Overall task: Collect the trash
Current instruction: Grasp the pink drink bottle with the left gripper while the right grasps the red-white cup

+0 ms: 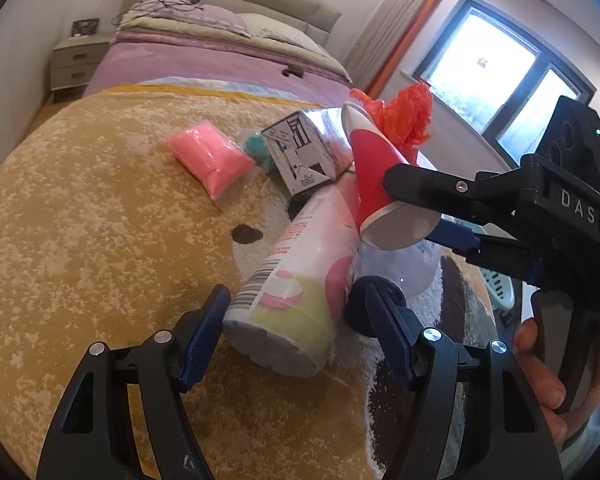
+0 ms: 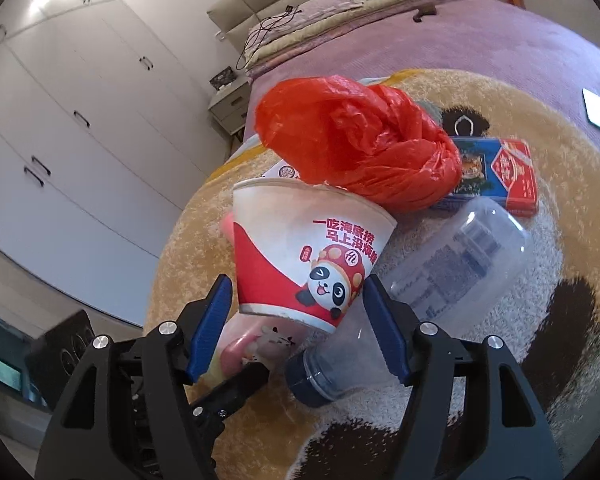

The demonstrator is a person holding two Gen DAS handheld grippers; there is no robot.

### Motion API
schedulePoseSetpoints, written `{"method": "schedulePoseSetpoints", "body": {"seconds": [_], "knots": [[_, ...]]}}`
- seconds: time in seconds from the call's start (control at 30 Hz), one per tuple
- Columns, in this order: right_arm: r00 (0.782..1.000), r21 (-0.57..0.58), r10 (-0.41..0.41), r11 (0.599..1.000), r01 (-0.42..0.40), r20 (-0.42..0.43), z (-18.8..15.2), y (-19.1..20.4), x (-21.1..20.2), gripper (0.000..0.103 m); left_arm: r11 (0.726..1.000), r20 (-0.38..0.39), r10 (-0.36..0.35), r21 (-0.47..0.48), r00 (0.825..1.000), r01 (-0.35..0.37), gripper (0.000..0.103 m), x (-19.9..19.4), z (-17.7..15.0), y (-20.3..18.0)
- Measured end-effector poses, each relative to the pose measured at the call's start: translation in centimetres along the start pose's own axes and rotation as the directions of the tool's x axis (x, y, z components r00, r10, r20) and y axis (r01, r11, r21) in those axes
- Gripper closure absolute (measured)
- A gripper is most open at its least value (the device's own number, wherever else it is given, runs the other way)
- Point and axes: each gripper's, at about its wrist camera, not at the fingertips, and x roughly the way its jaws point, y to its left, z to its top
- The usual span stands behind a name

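Note:
Trash is piled on a yellow plush blanket point(image 1: 80, 240) on a bed. My left gripper point(image 1: 296, 300) stands open astride a pastel can point(image 1: 296, 280) that lies on its side; a gap shows at the right pad. My right gripper point(image 2: 296, 284) brackets a red-and-white paper cup point(image 2: 308, 256) stuffed with a red plastic bag point(image 2: 360, 140). Its jaws are easing apart, with a sliver of space at the left pad. Seen from the left wrist, the right gripper point(image 1: 410, 208) has its fingers at the cup point(image 1: 376, 168) base. A clear bottle point(image 2: 460, 264) with a dark cap point(image 2: 312, 376) lies under the cup.
A pink packet point(image 1: 208, 158), a teal lump point(image 1: 256, 148) and a printed white box point(image 1: 300, 152) lie farther up the blanket. A blue-and-red box point(image 2: 496, 176) sits behind the bottle. A nightstand point(image 1: 76, 60) stands at the bed's far left, a white basket point(image 1: 500, 288) below the right edge.

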Motion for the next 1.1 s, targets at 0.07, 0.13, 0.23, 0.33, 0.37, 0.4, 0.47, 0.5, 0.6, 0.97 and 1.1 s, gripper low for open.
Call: {"method": "schedulePoseSetpoints", "body": {"seconds": [0.07,0.13,0.23,0.33,0.37,0.4,0.47,0.5,0.6,0.97,1.1], "knots": [[1.000,-0.030,-0.007,1.000,0.007,-0.003,-0.2,0.3,0.1,0.042,1.000,-0.015,0.007,0.009,1.000,-0.007,0.036,0.6,0.7,-0.1],[1.000,-0.051,-0.009,0.999,0.009,0.003,-0.4,0.4,0.0,0.043,1.000,-0.031,0.009,0.019,0.999,-0.009,0.036,1.1,1.1,-0.4],[1.000,-0.086,-0.011,0.996,0.012,0.016,-0.9,0.1,-0.7,0.043,0.999,-0.047,0.020,0.031,0.999,-0.018,0.039,1.9,1.8,-0.9],[1.000,-0.101,0.004,0.995,-0.002,0.022,-1.4,-0.2,-1.5,0.044,1.000,-0.059,0.016,0.015,0.998,-0.015,0.045,2.0,1.6,-1.1],[1.000,-0.109,0.004,0.994,-0.001,0.027,-1.6,-0.2,-1.9,0.044,1.000,-0.057,0.017,-0.004,0.998,-0.017,0.046,2.0,1.4,-1.0],[1.000,-0.114,0.004,0.993,0.000,0.031,-1.8,-0.3,-2.2,0.044,1.000,-0.051,0.021,-0.016,0.998,-0.022,0.046,1.7,1.2,-0.9],[0.999,-0.124,0.010,0.992,-0.005,0.036,-1.9,-0.4,-2.9,0.044,0.999,-0.024,0.039,-0.033,0.999,-0.040,0.048,0.7,0.6,-1.1],[0.999,-0.126,0.014,0.992,-0.009,0.040,-2.0,-0.5,-3.3,0.044,0.998,-0.007,0.039,-0.042,0.999,-0.040,0.049,0.0,0.2,-1.2],[0.998,-0.139,0.026,0.990,-0.019,0.052,-2.7,-0.8,-4.7,0.044,0.997,0.025,0.037,-0.064,0.999,-0.035,0.051,-1.8,-0.9,-1.2],[0.975,-0.230,-0.185,0.950,0.210,0.123,-6.4,-6.4,-9.6,0.044,0.995,-0.028,0.099,-0.002,0.995,-0.099,0.054,-3.8,-4.9,-4.0],[0.965,-0.253,-0.244,0.932,0.261,0.096,-7.6,-8.6,-9.7,0.044,0.985,-0.027,0.167,0.039,0.986,-0.165,0.049,-2.8,-4.6,-5.2]]}}
